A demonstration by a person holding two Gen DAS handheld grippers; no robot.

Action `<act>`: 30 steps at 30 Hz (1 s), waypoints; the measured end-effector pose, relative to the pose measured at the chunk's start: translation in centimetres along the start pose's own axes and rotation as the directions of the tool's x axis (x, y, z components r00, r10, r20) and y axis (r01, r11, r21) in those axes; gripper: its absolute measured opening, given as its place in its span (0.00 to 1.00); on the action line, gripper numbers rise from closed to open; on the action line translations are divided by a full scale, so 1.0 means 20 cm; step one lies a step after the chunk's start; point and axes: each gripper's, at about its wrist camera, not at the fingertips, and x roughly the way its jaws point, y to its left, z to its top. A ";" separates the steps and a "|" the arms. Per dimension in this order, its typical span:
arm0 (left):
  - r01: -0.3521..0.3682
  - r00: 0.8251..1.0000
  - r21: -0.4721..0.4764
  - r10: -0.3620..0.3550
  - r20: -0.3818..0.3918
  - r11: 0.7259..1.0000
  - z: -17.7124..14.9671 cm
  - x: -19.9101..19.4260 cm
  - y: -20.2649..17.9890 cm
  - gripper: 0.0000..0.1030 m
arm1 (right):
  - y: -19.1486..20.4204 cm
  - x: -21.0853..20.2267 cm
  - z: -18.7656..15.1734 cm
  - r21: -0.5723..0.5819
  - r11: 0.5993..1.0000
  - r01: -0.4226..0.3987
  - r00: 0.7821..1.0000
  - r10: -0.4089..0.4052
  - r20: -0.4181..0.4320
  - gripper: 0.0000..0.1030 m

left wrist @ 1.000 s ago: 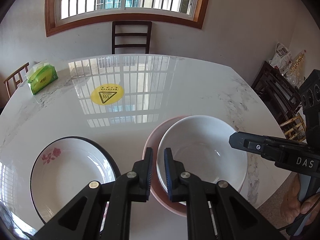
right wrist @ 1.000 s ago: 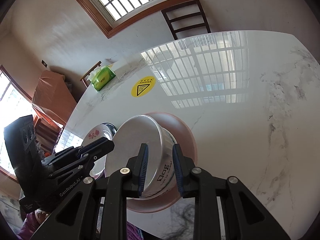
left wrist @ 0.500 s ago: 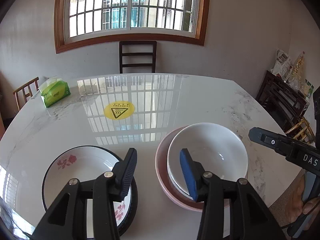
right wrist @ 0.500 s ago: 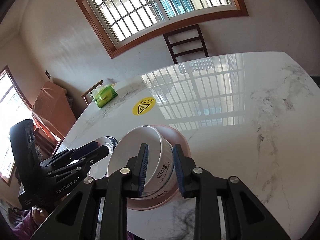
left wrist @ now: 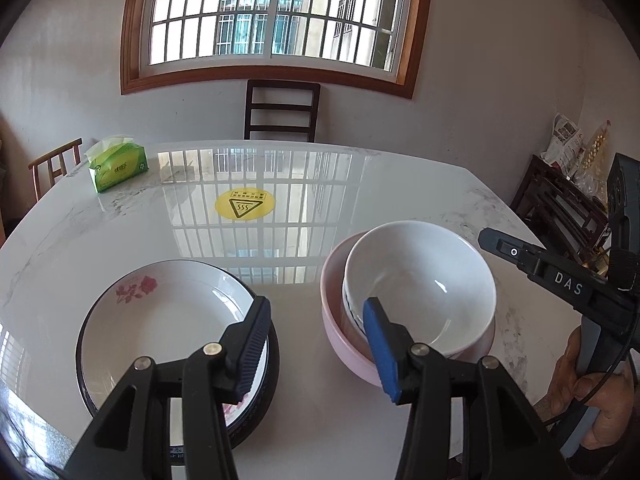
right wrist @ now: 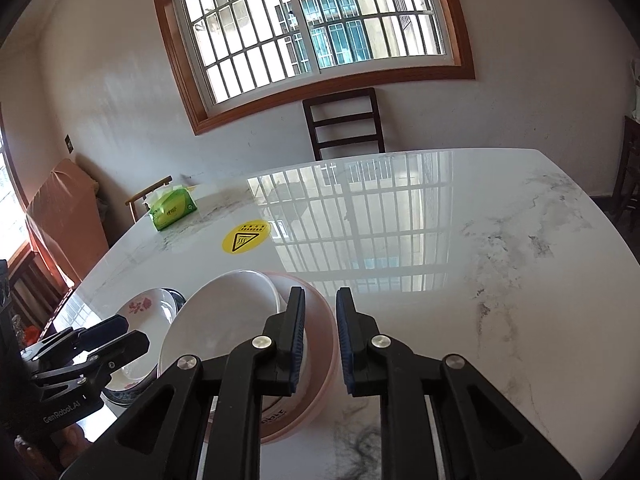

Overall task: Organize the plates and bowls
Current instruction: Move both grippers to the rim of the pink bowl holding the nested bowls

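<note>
The glossy white ceramic bowl sits tilted inside a wider pale pink bowl, just ahead of the right gripper. The white bowl lies left of that gripper's left finger. The pink bowl's rim shows in the narrow gap between the two pads. Its jaws have just been closing and stand nearly together. Whether the pads press on the pink rim cannot be told.

The left gripper has just been opening, and its fingers are spread wide with only bare tabletop between them. Its right finger's blue pad lies across the view of the near left rims of the nested bowls. Its left finger covers the right edge of a shallow white plate with a red flower print, which rests on a black-rimmed dish.

All of this stands on a polished white marble table. Well beyond the fingertips lie a round yellow warning sticker and, far to the left, a green tissue pack. A dark wooden chair stands behind the table, under a barred window. A person's hand grips the right gripper's handle.
</note>
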 end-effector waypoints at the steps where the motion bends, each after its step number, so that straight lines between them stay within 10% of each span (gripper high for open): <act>1: -0.001 1.000 -0.001 0.001 -0.002 1.000 0.00 0.00 0.00 0.48 | 0.01 0.01 -0.01 -0.005 1.000 0.002 1.000 -0.002 0.001 0.15; 15: 0.000 1.000 0.007 0.000 -0.007 1.000 -0.02 0.02 0.01 0.48 | 0.05 0.07 -0.07 -0.055 0.998 0.018 0.999 -0.020 -0.038 0.15; 30: -0.046 0.996 0.025 0.044 0.074 0.999 -0.09 -0.04 0.00 0.48 | 0.01 -0.31 -0.27 0.030 0.998 -0.055 0.962 0.045 0.268 0.32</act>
